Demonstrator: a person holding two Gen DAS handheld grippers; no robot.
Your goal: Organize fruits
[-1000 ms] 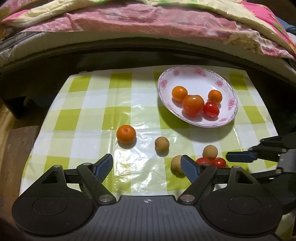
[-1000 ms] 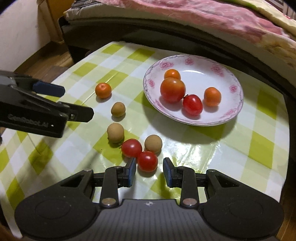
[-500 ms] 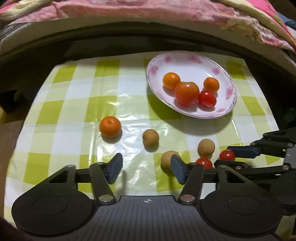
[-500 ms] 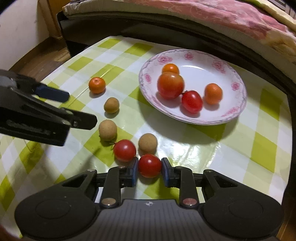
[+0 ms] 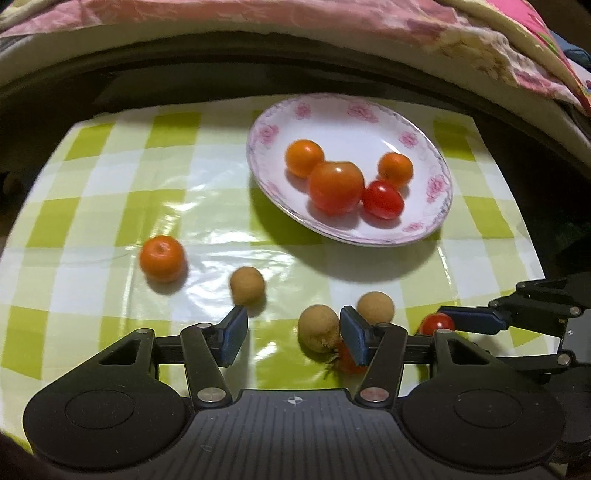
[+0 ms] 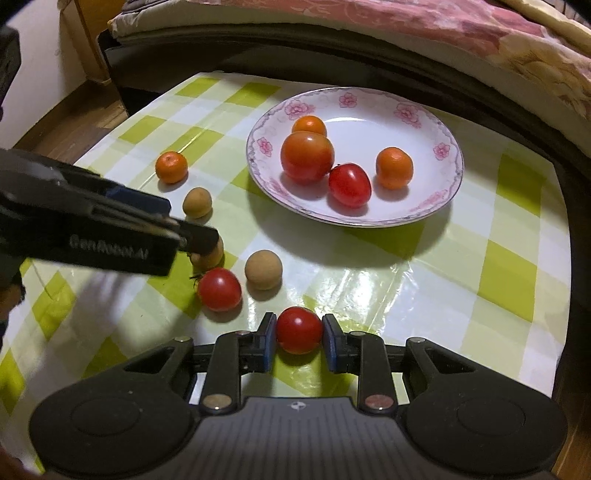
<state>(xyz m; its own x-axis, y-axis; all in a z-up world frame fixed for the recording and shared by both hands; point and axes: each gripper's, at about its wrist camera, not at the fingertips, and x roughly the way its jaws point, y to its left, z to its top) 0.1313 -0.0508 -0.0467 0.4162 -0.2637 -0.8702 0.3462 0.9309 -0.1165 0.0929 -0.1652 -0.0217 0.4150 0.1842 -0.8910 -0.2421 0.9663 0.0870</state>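
Note:
My right gripper [image 6: 299, 336] is shut on a red cherry tomato [image 6: 299, 329], also seen as the tomato [image 5: 436, 323] at the right of the left wrist view. My left gripper [image 5: 291, 332] stands open low over the checked cloth. A brown longan [image 5: 318, 326] lies between its fingers, against the right pad and clear of the left one. The flowered plate [image 6: 443, 199] holds two small oranges, a big tomato [image 6: 307, 157] and a cherry tomato. Loose on the cloth are an orange [image 5: 161, 258], two more longans [image 5: 246, 286] [image 5: 375, 308] and another cherry tomato [image 6: 219, 288].
A bed with a pink floral quilt [image 5: 258, 18] and a dark frame runs along the table's far side. Wooden floor [image 6: 66, 122] shows beyond the left edge. The green-and-white cloth [image 6: 509, 258] covers the table to its edges.
My left gripper has come down and forward to the nearest longan, and its jaws have narrowed. My right gripper has shut on the cherry tomato and has barely moved.

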